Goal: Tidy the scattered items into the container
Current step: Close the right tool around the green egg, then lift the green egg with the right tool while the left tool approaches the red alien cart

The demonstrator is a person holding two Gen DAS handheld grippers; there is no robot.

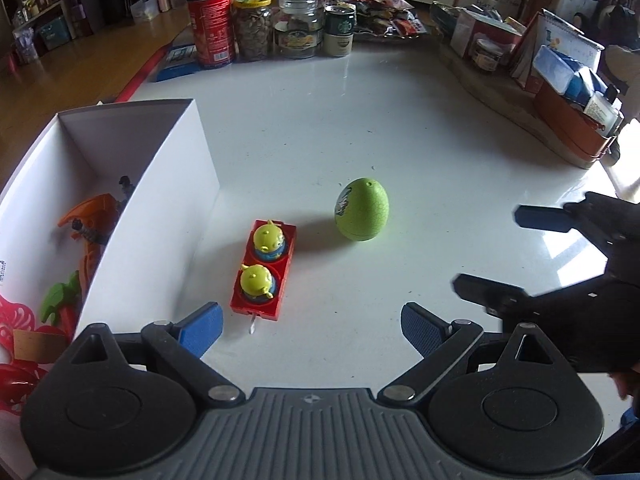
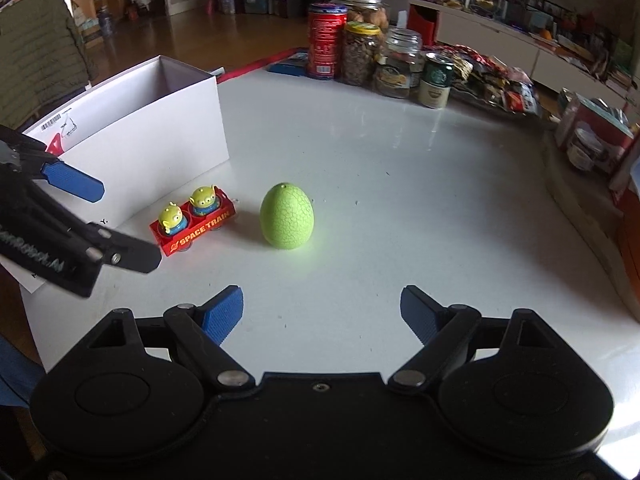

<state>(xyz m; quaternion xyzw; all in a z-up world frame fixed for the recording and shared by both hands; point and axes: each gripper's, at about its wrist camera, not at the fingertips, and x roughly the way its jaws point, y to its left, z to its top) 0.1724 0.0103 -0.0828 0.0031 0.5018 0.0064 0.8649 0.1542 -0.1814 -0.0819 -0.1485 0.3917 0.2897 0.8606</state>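
Observation:
A green crackle-patterned egg (image 1: pixel 358 210) (image 2: pixel 287 216) stands upright on the white table. Left of it lies a red toy train car (image 1: pixel 264 271) (image 2: pixel 193 226) carrying two green alien figures, close to the white box (image 1: pixel 152 200) (image 2: pixel 160 136). Inside the box I see an orange toy (image 1: pixel 90 224) and a green-and-red piece (image 1: pixel 60 304). My left gripper (image 1: pixel 312 326) (image 2: pixel 116 224) is open and empty, just short of the train car. My right gripper (image 2: pixel 322 312) (image 1: pixel 504 256) is open and empty, a little short of the egg.
Jars and cans (image 1: pixel 276 28) (image 2: pixel 376 52) line the table's far edge, with snack packets (image 1: pixel 384 12) behind. Boxes and a brown basket (image 1: pixel 576 128) crowd the right side. Red paper cutouts (image 1: pixel 16 344) lie in the box's near end.

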